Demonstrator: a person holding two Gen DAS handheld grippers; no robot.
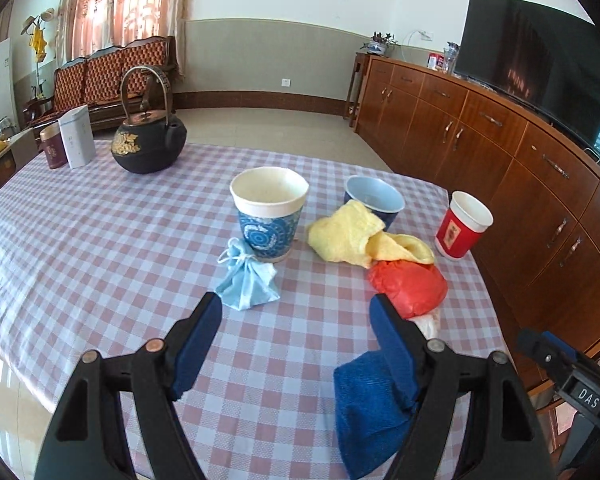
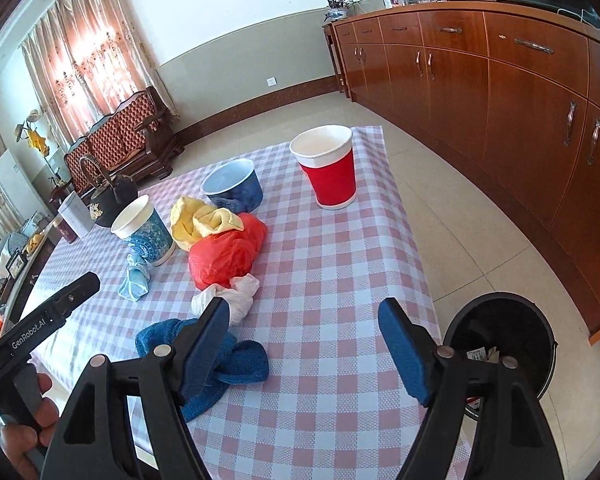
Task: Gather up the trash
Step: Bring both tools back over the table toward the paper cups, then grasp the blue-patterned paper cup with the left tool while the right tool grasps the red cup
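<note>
Checkered tablecloth (image 2: 340, 280); blue cloth (image 2: 220, 364) half-hidden (behind right tool (image 2: 304, 340)).

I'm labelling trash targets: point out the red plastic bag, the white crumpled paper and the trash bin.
red plastic bag (image 2: 228, 254), right wrist view, middle of bag.
white crumpled paper (image 2: 242, 294), right wrist view, centre of wad.
trash bin (image 2: 500, 300), right wrist view, far rim.

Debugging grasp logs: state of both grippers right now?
Left gripper: open, holding nothing.
Right gripper: open, holding nothing.
</note>
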